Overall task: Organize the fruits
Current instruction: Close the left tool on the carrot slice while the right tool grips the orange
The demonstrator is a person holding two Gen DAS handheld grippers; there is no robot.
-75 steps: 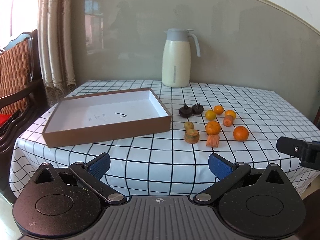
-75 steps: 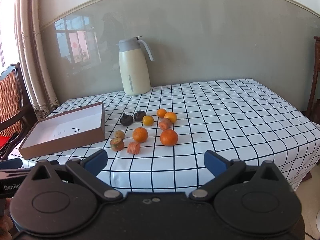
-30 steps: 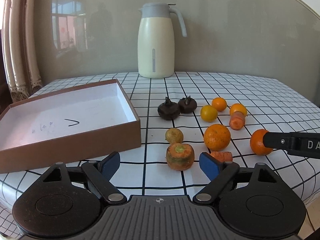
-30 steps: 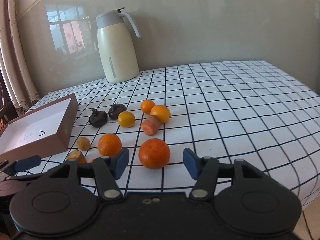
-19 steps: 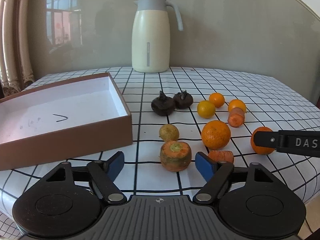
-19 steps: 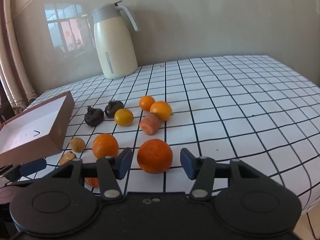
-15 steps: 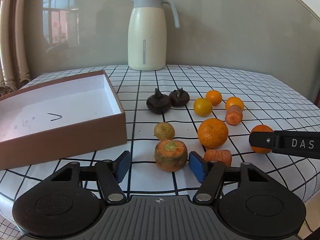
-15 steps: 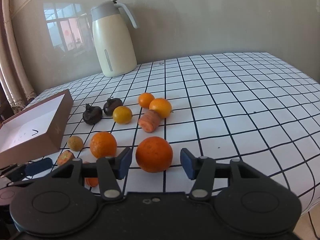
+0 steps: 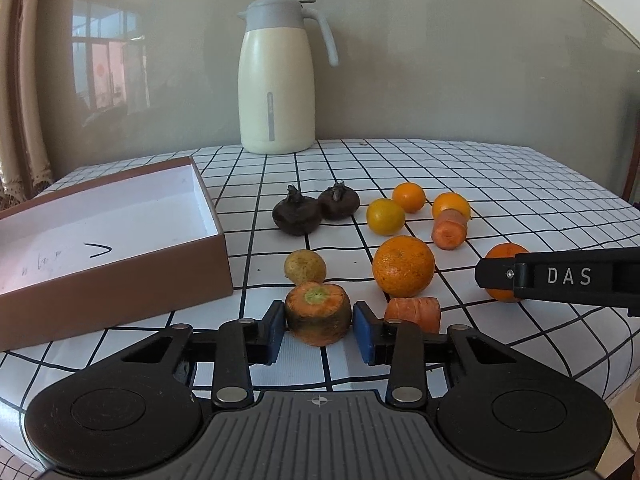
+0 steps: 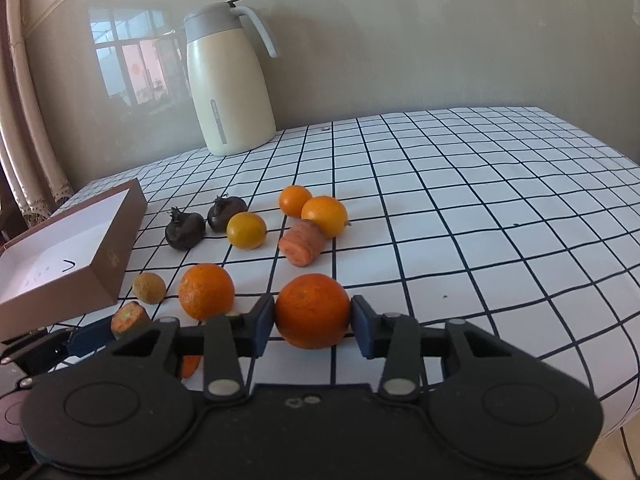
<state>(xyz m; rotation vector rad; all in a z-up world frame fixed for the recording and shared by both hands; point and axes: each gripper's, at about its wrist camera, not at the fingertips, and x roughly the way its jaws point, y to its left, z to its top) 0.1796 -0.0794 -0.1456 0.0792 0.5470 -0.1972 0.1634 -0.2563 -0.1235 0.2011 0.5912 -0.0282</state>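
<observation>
My left gripper (image 9: 319, 330) sat low in the centre of its frame, its jaws closing on the carrot stub (image 9: 318, 313), blue pads against both sides of it. My right gripper (image 10: 312, 326) did the same in its own view, jaws closing on the big orange (image 10: 312, 311), pads touching it left and right. Both pieces rested on the checked counter (image 10: 460, 208). In the left view the right gripper's black finger crossed in from the right edge, in front of that orange (image 9: 505, 256). Just beyond the stub lay a small yellowish fruit (image 9: 305, 267); to the right sat a second orange (image 9: 403, 266) with a carrot piece (image 9: 413, 311) in front of it. Farther up the frame were two dark fruits (image 9: 297, 215), three small citrus (image 9: 385, 216) and another carrot chunk (image 9: 449, 229). The open brown box (image 9: 132, 276) filled the left of the frame, nothing in it, and a cream jug (image 9: 277, 80) stood at the back by the wall.
</observation>
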